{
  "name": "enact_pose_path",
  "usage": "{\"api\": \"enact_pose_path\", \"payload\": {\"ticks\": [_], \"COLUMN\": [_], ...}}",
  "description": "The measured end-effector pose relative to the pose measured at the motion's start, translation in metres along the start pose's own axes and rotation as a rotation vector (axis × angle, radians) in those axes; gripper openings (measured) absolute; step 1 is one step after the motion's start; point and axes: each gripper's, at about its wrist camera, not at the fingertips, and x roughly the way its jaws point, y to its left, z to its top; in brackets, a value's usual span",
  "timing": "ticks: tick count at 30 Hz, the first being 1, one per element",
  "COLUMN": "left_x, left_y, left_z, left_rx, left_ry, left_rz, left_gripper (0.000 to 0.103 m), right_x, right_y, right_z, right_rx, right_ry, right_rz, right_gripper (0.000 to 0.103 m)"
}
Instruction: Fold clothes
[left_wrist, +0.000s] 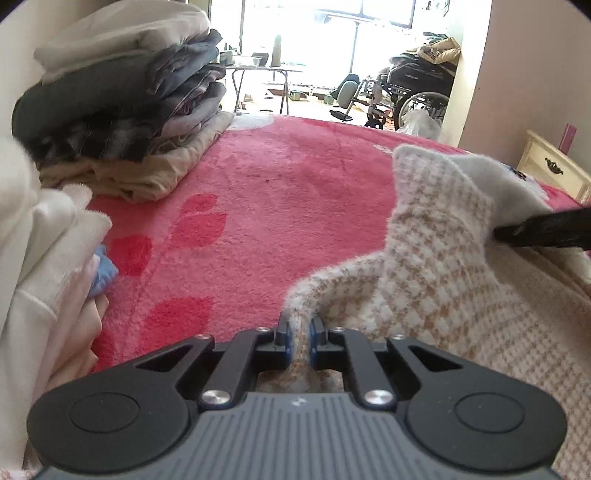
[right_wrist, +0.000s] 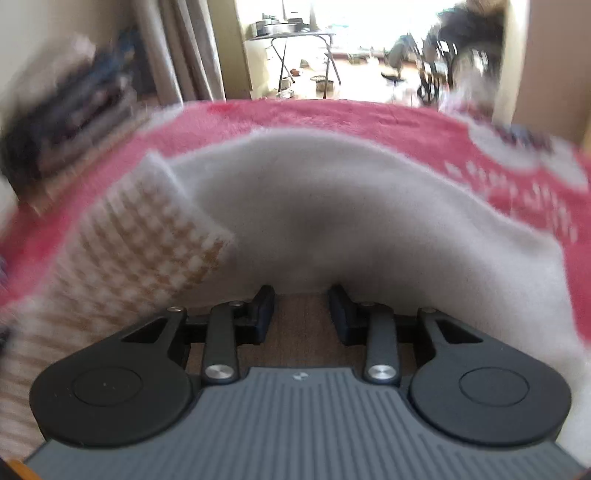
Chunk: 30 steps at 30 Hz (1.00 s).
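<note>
**Checked fleece garment gripped at two edges**

The checked fleece garment (left_wrist: 424, 258) lies on the pink bed blanket (left_wrist: 258, 192), its near edge lifted. The left gripper (left_wrist: 300, 341) has its jaws nearly closed, pinching a ridge of that edge. The right gripper (right_wrist: 302, 306) stands partly open at the white lining; whether it grips is unclear. Keep both edges taut and level. Beyond the garment, the folded stack (left_wrist: 122, 110) leaves room.

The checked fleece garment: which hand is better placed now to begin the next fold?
Probably the left. The left tool is shut on a pinched edge of the checked fleece garment. The right tool has the white lining draped over its tips, but a gap shows between its fingers, so its grip is unsure.
</note>
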Motion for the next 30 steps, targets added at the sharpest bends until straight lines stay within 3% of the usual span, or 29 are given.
{"api": "enact_pose_path", "payload": {"ticks": [2,4,5,8,10,12,13,14,15,17,19,21,25,26,28,30], "left_x": [0.001,0.001,0.002,0.005,0.007,0.008,0.01,0.014,0.018,0.023,0.025,0.026,0.026,0.026,0.028,0.031], "left_y": [0.004,0.006,0.007,0.022,0.031,0.033,0.032,0.029,0.026,0.019,0.019,0.023,0.023,0.023,0.025,0.025], "left_z": [-0.001,0.0,0.0,0.005,0.009,0.013,0.014,0.016,0.017,0.019,0.021,0.02,0.021,0.022,0.023,0.024], "left_rx": [-0.011,-0.031,-0.044,-0.135,-0.199,-0.228,-0.231,-0.225,-0.218,-0.2,-0.219,-0.253,-0.237,-0.236,-0.244,-0.249], "left_ry": [0.003,0.01,0.015,0.04,0.05,0.041,0.042,0.047,0.05,0.047,0.038,0.034,0.028,0.028,0.033,0.038], "left_rz": [-0.013,-0.025,-0.032,-0.094,-0.147,-0.159,-0.158,-0.156,-0.152,-0.13,-0.108,-0.111,-0.131,-0.143,-0.165,-0.17], "left_gripper": [0.01,0.011,0.013,0.021,0.032,0.04,0.041,0.042,0.042,0.041,0.033,0.031,0.033,0.037,0.042,0.039], "right_x": [-0.021,-0.037,-0.036,-0.017,0.001,0.019,0.025,0.026,0.026,0.017,-0.007,-0.029,-0.023,-0.019,-0.016,-0.017], "right_y": [-0.015,-0.026,-0.025,-0.01,-0.002,-0.001,0.0,0.003,0.007,0.014,0.014,0.002,-0.029,-0.032,-0.03,-0.026], "right_z": [0.001,0.002,0.004,0.011,0.01,0.005,0.003,0.001,-0.001,-0.002,-0.007,-0.016,-0.034,-0.037,-0.039,-0.037], "right_rx": [0.153,0.286,0.323,0.332,0.325,0.366,0.382,0.38,0.376,0.346,0.294,0.282,0.361,0.378,0.403,0.395], "right_ry": [-0.037,-0.072,-0.074,-0.047,-0.014,0.048,0.072,0.074,0.076,0.058,-0.01,-0.072,-0.048,-0.043,-0.067,-0.093], "right_rz": [0.177,0.365,0.418,0.429,0.383,0.391,0.413,0.435,0.453,0.464,0.453,0.415,0.335,0.328,0.352,0.373], "right_gripper": [0.039,0.056,0.067,0.084,0.085,0.085,0.083,0.076,0.047,0.011,0.007,0.007,0.007,0.007,0.007,0.007]}}
